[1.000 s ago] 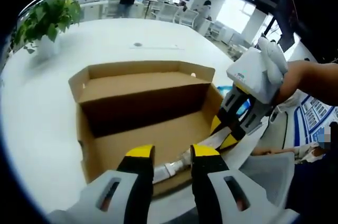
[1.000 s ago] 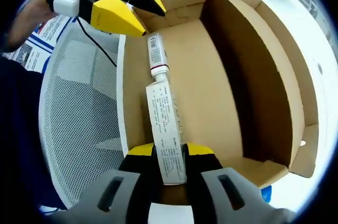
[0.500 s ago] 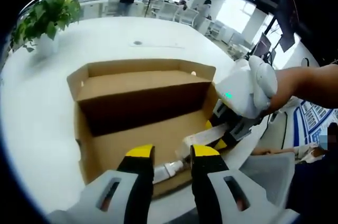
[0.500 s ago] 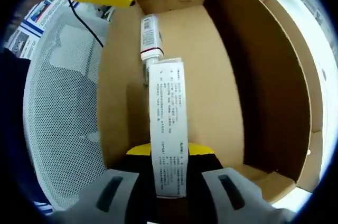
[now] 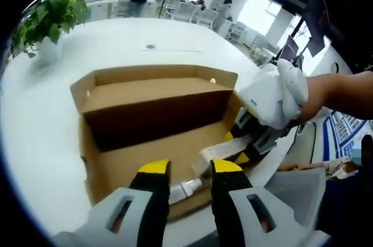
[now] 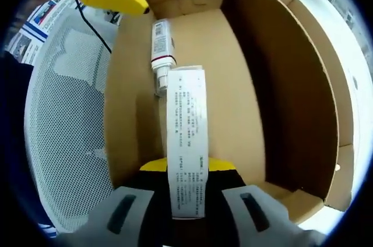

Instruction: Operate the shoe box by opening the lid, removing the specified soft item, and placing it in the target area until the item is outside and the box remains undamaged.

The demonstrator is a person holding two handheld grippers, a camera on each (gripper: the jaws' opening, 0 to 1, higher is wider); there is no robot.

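With the shoe box (image 6: 233, 84) opened, a white tube (image 6: 185, 142) is pinched by the right tongs (image 6: 186, 168), not yet lifted clear; the left tongs (image 5: 183, 168) are held spread.

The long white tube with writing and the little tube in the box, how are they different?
The long tube is gripped by the right gripper, lifted and flat; the little tube lies loose on the box floor, rounder, with a red band. The long one bears lines of small print. Both are white.
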